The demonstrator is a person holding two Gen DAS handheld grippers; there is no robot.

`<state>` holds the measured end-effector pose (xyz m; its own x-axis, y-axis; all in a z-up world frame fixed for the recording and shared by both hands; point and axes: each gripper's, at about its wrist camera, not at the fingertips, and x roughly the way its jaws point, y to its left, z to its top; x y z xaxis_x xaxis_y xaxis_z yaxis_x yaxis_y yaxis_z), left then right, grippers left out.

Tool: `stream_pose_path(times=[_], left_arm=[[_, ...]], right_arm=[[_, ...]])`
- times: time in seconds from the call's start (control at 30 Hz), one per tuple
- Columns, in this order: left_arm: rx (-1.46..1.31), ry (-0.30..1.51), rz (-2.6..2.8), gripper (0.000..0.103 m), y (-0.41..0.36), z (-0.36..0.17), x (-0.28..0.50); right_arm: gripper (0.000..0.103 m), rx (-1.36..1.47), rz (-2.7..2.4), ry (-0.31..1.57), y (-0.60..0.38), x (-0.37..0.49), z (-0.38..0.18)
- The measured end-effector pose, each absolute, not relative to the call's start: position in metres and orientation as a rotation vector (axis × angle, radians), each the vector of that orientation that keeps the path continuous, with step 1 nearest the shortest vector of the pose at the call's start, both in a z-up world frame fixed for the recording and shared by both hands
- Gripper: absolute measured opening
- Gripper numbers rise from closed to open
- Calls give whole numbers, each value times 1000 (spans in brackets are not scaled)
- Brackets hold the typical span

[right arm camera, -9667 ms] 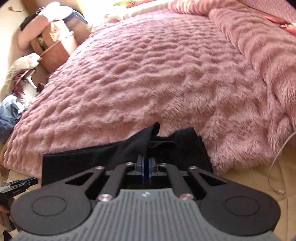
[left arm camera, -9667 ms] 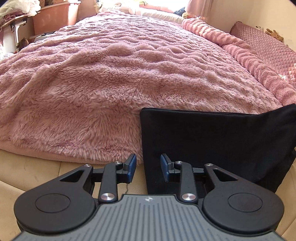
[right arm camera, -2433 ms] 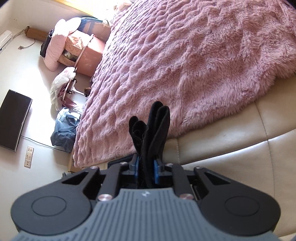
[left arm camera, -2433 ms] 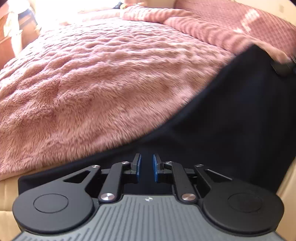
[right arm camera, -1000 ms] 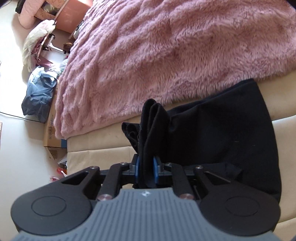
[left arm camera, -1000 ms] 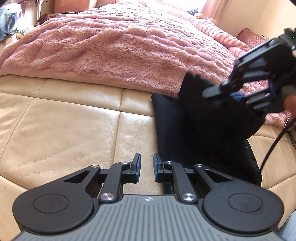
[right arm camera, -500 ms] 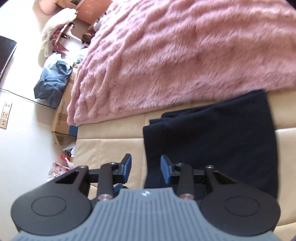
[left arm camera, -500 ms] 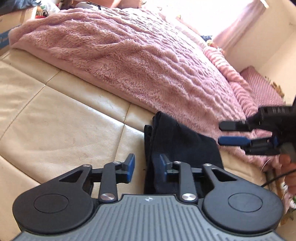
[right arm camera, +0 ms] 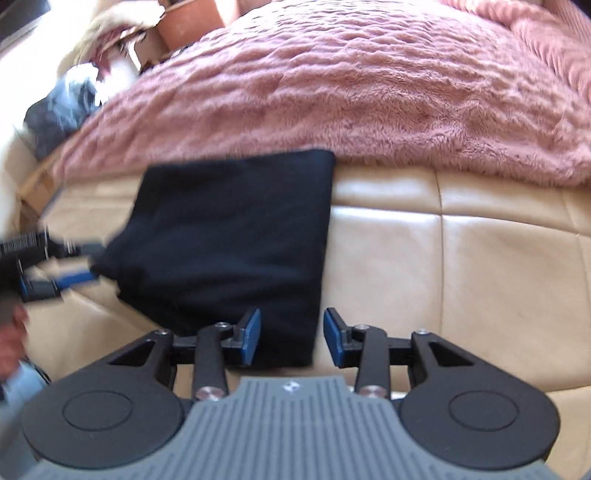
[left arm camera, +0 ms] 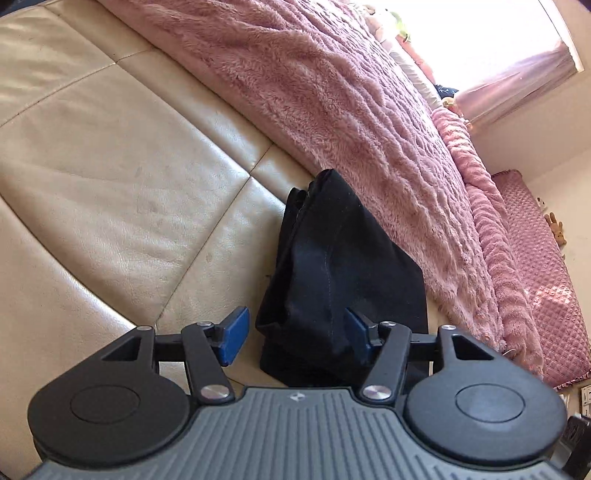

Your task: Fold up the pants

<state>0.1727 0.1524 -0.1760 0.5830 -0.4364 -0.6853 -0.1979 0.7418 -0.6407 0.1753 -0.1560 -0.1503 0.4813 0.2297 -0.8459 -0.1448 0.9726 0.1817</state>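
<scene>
Fingers (left arm camera: 232,334) of both grippers have just been opening and grip nothing; folded black pants (right arm camera: 236,236) rest on the beige cushion (right arm camera: 461,258) beside the pink blanket (right arm camera: 369,85). A finger could snag the loose edge, undoing the fold.

Blurred left hand-held gripper (right arm camera: 79,260) at frame edge.

A fluffy pink blanket (left arm camera: 354,122) covers most of the bed, its edge lying over a beige leather panel (left arm camera: 110,177) with stitched seams; a quilted pink cover (left arm camera: 543,273) lies by the far wall; a pink curtain (left arm camera: 517,88) hangs at the bright window; a blue-grey bundle (right arm camera: 62,107) and a terracotta tub (right arm camera: 192,22) sit past the bed's corner, both blurred.
</scene>
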Motion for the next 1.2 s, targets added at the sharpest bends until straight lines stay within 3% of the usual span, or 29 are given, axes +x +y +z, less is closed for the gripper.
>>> stream_pose_path(times=[0.13,0.27,0.3,0.33,0.37,0.4,0.53,0.7,0.8,0.87,1.0,1.07,1.1,1.17,1.2], left_arm=[[-752,969,-142,65,149,-177,169],[-729,998,-124,47,144,-179,173],[-723,1001,-116,44,142,-178,174],[-714,998,-115,38,141,-177,174],[-714,985,-128,21,140,-173,174],[-718,967,-140,15,140,-167,172],[-671,964,-174,12,135,-156,172],[-634,1016,-142,9,130,-180,170],[-552,1043,-140,15,129,-182,172],[-478,1056,-139,28,126,-175,173],[-408,1003,-117,41,132,-152,168],[-392,953,-122,61,136,-141,170],[-401,931,-131,63,138,-138,174],[-434,908,-145,70,140,-136,184],[-451,902,-154,72,141,-137,189]], right_arm=[[34,-89,240,988,-136,152,-169],[31,-186,223,967,-124,163,-183],[27,-210,228,968,-120,165,-186],[15,-244,229,970,-116,167,-188],[7,-272,219,960,-115,167,-185],[4,-259,220,942,-117,166,-179],[0,-110,207,925,-143,157,-160],[0,59,129,1048,-171,159,-199],[0,122,132,1045,-180,156,-204],[0,103,135,1054,-179,157,-202],[0,138,125,1041,-190,158,-188],[6,180,133,1011,-199,160,-177],[10,199,135,1002,-202,163,-173],[29,266,150,977,-208,172,-166],[30,300,158,969,-211,177,-165]])
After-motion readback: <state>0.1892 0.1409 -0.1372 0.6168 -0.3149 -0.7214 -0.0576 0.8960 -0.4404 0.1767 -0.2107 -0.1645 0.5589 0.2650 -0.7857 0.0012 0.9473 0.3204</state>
